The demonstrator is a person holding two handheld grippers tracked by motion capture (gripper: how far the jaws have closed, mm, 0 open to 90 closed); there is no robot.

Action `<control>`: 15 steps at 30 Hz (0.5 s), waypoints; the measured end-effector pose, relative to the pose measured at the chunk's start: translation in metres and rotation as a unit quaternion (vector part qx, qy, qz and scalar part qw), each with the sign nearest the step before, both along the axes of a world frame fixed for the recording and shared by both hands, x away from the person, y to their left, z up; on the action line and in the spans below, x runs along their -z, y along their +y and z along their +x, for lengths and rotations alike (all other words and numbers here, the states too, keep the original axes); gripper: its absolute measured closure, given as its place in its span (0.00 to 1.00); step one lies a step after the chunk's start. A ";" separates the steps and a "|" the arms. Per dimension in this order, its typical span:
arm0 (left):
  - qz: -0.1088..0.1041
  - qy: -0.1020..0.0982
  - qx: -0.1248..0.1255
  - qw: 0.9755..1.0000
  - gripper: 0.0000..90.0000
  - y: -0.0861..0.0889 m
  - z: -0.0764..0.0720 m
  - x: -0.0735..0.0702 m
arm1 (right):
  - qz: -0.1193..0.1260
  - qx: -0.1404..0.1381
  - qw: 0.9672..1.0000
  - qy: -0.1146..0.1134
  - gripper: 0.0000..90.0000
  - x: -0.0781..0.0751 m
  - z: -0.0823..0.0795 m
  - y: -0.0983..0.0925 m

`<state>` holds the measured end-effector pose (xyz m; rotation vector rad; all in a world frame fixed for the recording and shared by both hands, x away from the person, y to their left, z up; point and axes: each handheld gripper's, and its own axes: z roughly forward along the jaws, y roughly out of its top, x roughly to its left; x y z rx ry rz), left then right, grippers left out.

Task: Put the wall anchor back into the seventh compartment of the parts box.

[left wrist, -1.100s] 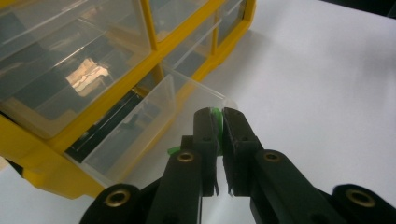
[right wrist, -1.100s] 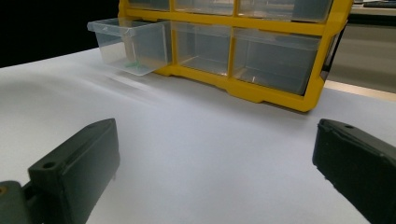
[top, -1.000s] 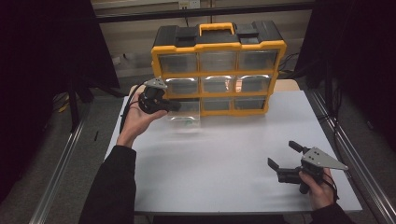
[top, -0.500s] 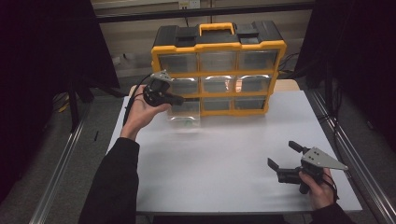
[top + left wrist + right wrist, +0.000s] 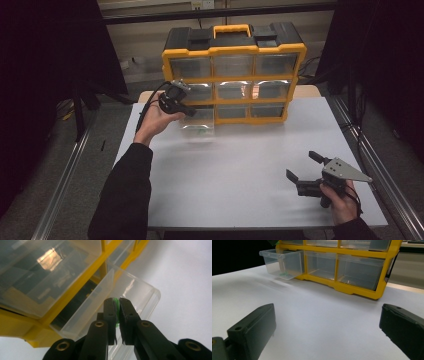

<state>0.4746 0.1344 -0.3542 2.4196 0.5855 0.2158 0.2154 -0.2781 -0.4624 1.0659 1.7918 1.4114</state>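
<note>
- The left hand-held gripper point(image 5: 117, 305) hangs over the pulled-out clear drawer point(image 5: 130, 293) at the lower left of the yellow organiser point(image 5: 234, 75), its jaws pressed together on a small green piece point(image 5: 116, 300).
- That drawer sticks out from the cabinet's bottom row over the counter point(image 5: 240, 165); another green bit point(image 5: 284, 273) already lies on its floor.
- To do this step well, I would bring the tips down inside the drawer walls before letting go, well back from the front lip, so the piece drops in rather than bouncing out. Keeping the jaws off the thin plastic should avoid nudging the drawer.
- The other drawers look shut; their contents are too dim to tell.
- The right hand-held gripper point(image 5: 305, 170) rests low near the counter's front right corner, jaws spread wide with nothing between them, well apart from the organiser.
- The counter is a plain white sheet with metal rails at either side; the room around is dark, black curtains left and right.
</note>
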 end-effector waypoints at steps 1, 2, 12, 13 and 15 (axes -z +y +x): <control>0.000 0.001 0.002 1.000 0.94 -0.001 0.001 0.001 | 0.003 0.001 1.000 0.001 0.01 0.000 0.000 0.001; -0.011 0.004 -0.008 1.000 0.94 -0.003 0.000 0.004 | 0.000 -0.001 1.000 0.002 0.01 0.000 0.000 0.000; 0.015 0.015 0.010 1.000 0.94 -0.007 0.004 0.013 | -0.002 -0.002 1.000 0.002 0.01 0.000 0.000 0.000; 0.015 0.011 0.009 1.000 0.94 -0.008 0.004 0.015 | -0.001 -0.002 1.000 0.002 0.01 0.000 0.000 0.000; 0.022 0.017 0.004 1.000 0.94 -0.009 0.004 0.017 | -0.002 -0.002 1.000 0.002 0.01 0.000 0.000 0.000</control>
